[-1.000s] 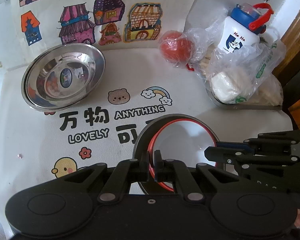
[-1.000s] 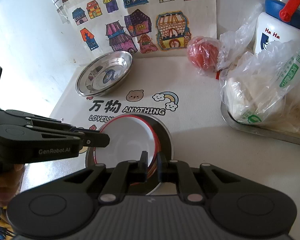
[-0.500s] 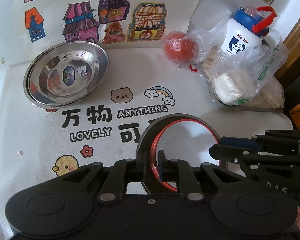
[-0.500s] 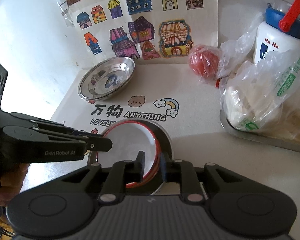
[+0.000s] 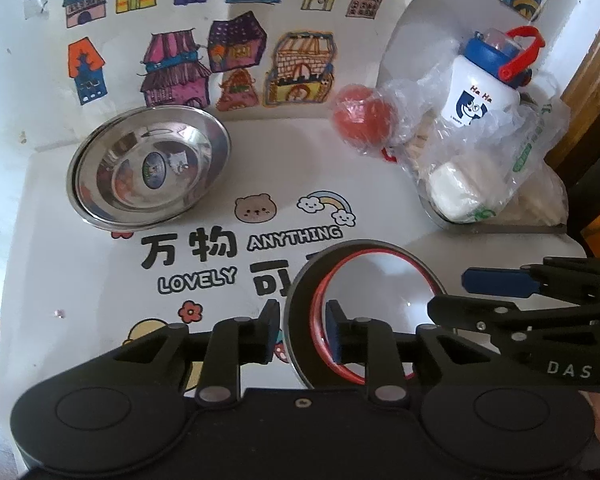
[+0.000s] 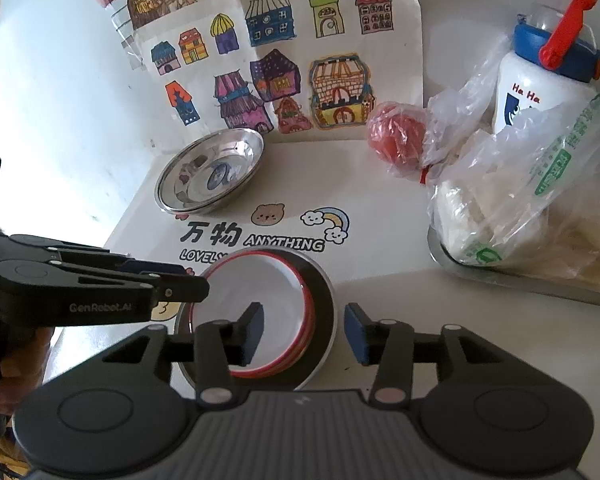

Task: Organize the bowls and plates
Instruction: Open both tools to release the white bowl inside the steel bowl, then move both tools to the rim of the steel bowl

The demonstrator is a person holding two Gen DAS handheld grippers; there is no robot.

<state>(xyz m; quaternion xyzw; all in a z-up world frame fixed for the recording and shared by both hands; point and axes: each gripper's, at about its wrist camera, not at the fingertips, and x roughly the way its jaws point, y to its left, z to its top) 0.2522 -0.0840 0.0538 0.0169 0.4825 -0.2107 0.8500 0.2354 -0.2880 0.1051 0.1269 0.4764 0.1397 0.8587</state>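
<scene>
We judge the main risk to be the withdrawal. Each claw straddles the rim of the red-rimmed bowl (image 5: 374, 300), which sits inside a grey plate (image 5: 298, 300) on the tabletop (image 5: 80, 280), so a pad that lifts at an angle could catch the lip and tip or drag the stack. The steel dish (image 5: 148, 166) lies well beyond the left claw, up and to its left, out of harm's way.

The left claw (image 5: 302, 328) has just been opening. Its fingers stand slightly apart with both rims between them, and the pads seem clear. The right claw (image 6: 304, 334) has also just been opening, and stands wider. It spans the bowl's and plate's near-right edge without pressing on it.
</scene>
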